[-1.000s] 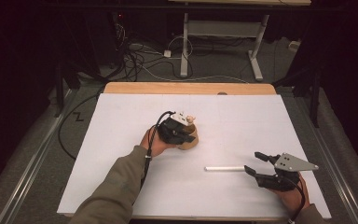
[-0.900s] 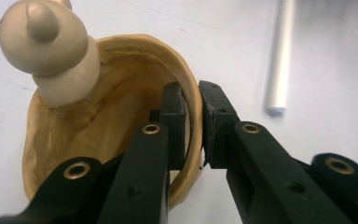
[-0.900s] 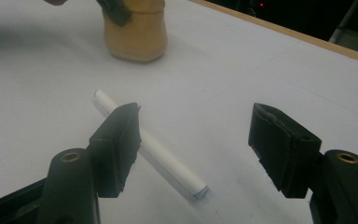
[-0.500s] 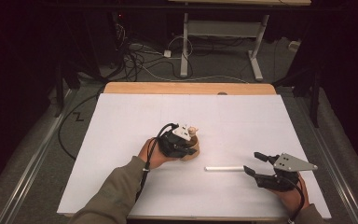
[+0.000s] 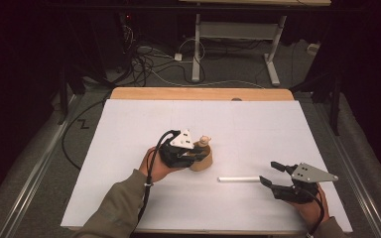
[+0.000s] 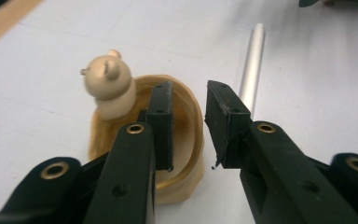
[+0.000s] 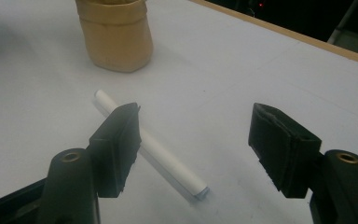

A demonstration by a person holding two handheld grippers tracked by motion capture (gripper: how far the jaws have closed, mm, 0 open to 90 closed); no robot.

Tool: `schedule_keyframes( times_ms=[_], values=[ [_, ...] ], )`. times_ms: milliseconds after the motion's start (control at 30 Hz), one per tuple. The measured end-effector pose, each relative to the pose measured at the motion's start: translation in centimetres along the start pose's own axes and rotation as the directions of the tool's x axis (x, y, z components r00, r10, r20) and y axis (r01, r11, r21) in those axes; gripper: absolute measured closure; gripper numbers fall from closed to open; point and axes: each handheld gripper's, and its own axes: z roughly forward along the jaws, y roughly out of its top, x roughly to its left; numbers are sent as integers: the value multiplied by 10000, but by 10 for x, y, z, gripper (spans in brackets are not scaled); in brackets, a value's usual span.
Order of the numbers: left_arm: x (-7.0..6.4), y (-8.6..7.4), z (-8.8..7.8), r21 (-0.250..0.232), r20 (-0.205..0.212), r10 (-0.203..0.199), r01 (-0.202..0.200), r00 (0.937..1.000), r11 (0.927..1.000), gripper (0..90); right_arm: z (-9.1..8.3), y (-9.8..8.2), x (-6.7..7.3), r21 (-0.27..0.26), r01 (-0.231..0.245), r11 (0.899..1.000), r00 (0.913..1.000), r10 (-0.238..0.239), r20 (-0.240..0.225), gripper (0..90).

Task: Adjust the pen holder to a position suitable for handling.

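Surface (image 5: 129, 198): a white sheet covers nearly all of it; a strip of bare wooden edge (image 5: 201, 93) shows along the far side.
Wooden cup (image 5: 202, 159): stands upright a little left of the sheet's middle, a small bear-shaped figure (image 5: 204, 142) on its rim.
Left gripper (image 5: 191, 157): right at the cup. In the left gripper view one jaw reaches down inside the cup and the other stands outside the wall; the jaws have just been opening, with a clear gap between the outer pad and the wall, so it is not clamping the cup.
White rod (image 5: 238, 179): lies flat on the sheet to the right of the cup, apart from it, its length running left to right.
Right gripper (image 5: 273, 173): near the front right corner, jaws spread wide and holding nothing; in the right gripper view the rod runs behind one jaw, near end between the jaws.
Floor behind the surface: grey, with a tangle of dark cables (image 5: 149, 62) and one cable (image 5: 74, 144) trailing down the left side.
Room: dim, dark at the edges; the white legs of another table frame (image 5: 196, 54) stand at the back.
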Motion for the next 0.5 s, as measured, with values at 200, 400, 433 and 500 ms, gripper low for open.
schedule_keyframes(
  times_ms=[200, 400, 433, 500],
  values=[
    [-4, -12, -16, -533, -707, 50, -88, 9975, 9985, 667, 0, 0, 1, -27, 23, 10000, 10000, -23, 57, 341],
    [-9, -20, -29, -778, -1372, 244, -353, 9902, 9963, 576, 0, 0, 1, -37, 41, 10000, 10000, -40, 49, 341],
    [-9, -21, -31, -829, -1470, 244, -369, 9888, 9959, 545, 0, 1, 1, -48, 50, 10000, 10000, -50, 56, 341],
    [-11, -25, -36, -862, -1712, 285, -438, 9848, 9953, 515, -1, 1, 1, -71, 56, 10000, 10000, -56, 47, 340]
  ],
)
